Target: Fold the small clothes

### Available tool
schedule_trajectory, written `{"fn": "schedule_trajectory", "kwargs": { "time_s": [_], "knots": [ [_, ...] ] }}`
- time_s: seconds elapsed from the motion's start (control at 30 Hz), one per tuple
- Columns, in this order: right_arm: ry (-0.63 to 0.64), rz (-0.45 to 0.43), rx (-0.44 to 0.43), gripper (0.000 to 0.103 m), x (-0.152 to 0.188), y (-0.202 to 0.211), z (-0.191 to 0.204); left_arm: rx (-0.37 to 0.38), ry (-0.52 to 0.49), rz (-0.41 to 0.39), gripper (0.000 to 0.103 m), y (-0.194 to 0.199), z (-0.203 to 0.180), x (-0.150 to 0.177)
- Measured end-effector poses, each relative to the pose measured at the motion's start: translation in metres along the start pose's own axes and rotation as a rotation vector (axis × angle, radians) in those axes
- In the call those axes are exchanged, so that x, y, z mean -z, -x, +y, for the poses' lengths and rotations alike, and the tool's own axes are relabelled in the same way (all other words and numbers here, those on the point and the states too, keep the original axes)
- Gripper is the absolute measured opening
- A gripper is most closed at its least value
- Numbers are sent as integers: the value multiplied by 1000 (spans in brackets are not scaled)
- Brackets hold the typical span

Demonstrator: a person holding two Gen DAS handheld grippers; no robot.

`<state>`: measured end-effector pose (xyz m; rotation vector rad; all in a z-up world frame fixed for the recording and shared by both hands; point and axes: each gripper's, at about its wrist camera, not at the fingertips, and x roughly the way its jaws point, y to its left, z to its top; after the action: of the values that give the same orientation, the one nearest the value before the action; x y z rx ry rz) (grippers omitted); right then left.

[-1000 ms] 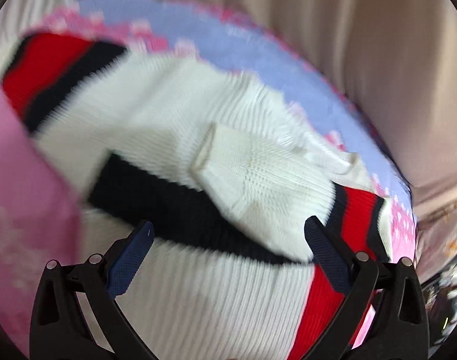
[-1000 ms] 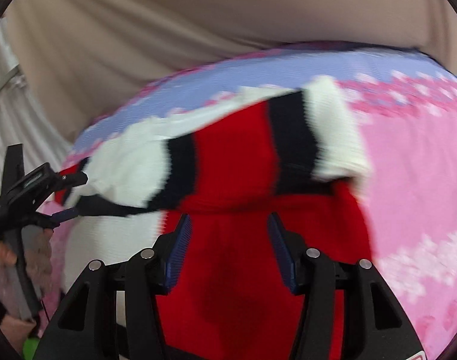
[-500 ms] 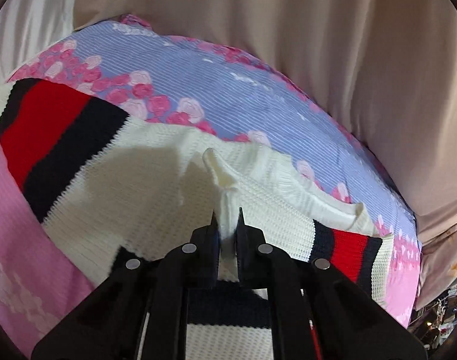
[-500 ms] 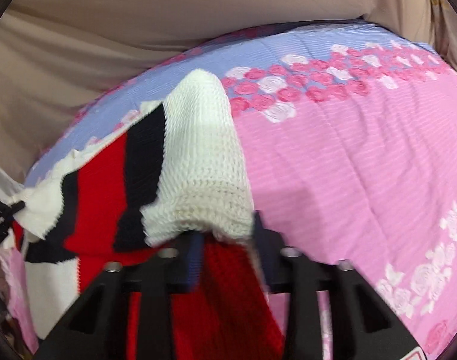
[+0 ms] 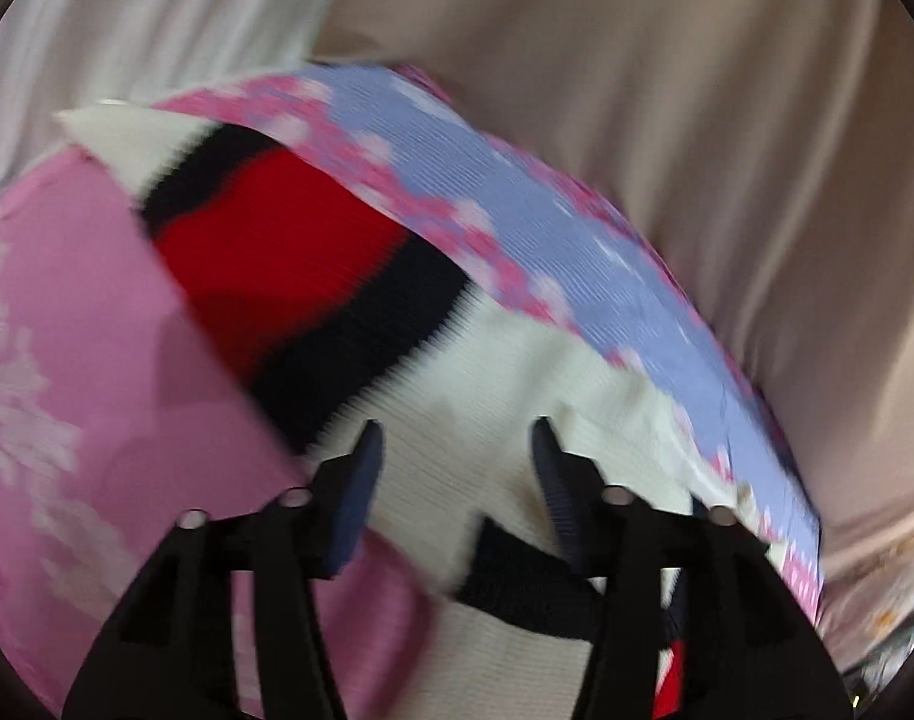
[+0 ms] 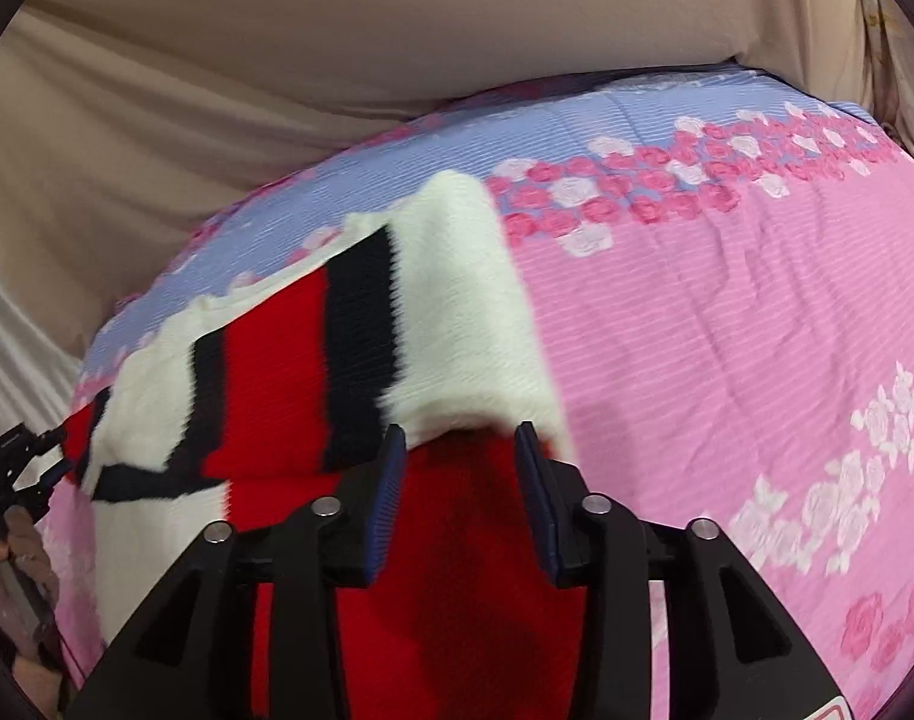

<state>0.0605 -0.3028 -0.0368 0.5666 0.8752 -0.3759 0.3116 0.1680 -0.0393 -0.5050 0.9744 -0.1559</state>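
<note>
A knitted sweater point(image 6: 288, 360) in white with red and black stripes lies on the pink and blue flowered bedsheet point(image 6: 727, 330). In the right wrist view a white-cuffed sleeve point(image 6: 463, 300) is folded over the red part, and my right gripper point(image 6: 460, 450) stands open just over its near edge, holding nothing. In the left wrist view the sweater point(image 5: 312, 264) runs away to the upper left, blurred. My left gripper point(image 5: 453, 444) is open above the white knit. It also shows at the far left of the right wrist view point(image 6: 18, 468).
Beige fabric point(image 6: 336, 48) rises behind the bed along its far edge. The bedsheet's pink part point(image 5: 66, 360) lies left of the sweater in the left wrist view. A hand point(image 6: 18, 540) holds the left gripper's handle.
Both grippers were shut on sweater parts half a second ago and have opened and let go. The sleeve now lies flat on the sweater. The left view has swung left.
</note>
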Motion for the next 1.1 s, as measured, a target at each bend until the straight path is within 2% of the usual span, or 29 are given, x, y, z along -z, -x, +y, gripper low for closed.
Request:
{"fn": "schedule_trajectory", "kwargs": {
  "time_s": [0.2,0.27,0.33,0.4,0.43,0.47,0.53,0.6,0.67,0.73,0.8,0.83,0.87,0.97,1.03,1.1],
  "knots": [
    [158,101,-130,45,49,9,77,-150,212,-77,62,-7,102,-69],
    [205,139,-164,46,66,9,100,-148,262,-84,60,-19,119,-81],
    [251,178,-188,47,82,7,120,-114,304,-61,52,-34,127,-87],
    [288,197,-205,47,94,9,135,-81,343,-32,23,-48,131,-87],
    [297,198,-206,47,96,10,139,-98,352,-52,16,-50,131,-88],
    [308,195,-208,47,98,13,143,-82,366,-45,11,-54,130,-88],
    [320,183,-207,49,97,17,143,-80,378,-60,3,-51,125,-89],
    [305,168,-196,50,95,22,137,-79,329,-108,3,-33,111,-94],
    [279,158,-189,51,92,22,127,-62,202,-175,3,-7,70,-99],
    [249,146,-178,51,87,22,117,-12,58,-229,3,22,14,-96],
    [224,135,-168,51,81,19,108,82,-42,-242,3,42,-37,-87],
    [208,127,-164,51,78,20,103,159,-125,-240,3,54,-80,-73],
    [193,118,-161,51,76,22,97,198,-171,-239,3,60,-103,-63],
    [158,84,-132,51,70,26,78,362,-321,-157,3,64,-193,-11],
    [125,68,-105,51,67,28,59,431,-406,-70,7,52,-240,40],
    [95,55,-76,51,65,32,40,398,-513,62,17,20,-273,106]
  ]
}}
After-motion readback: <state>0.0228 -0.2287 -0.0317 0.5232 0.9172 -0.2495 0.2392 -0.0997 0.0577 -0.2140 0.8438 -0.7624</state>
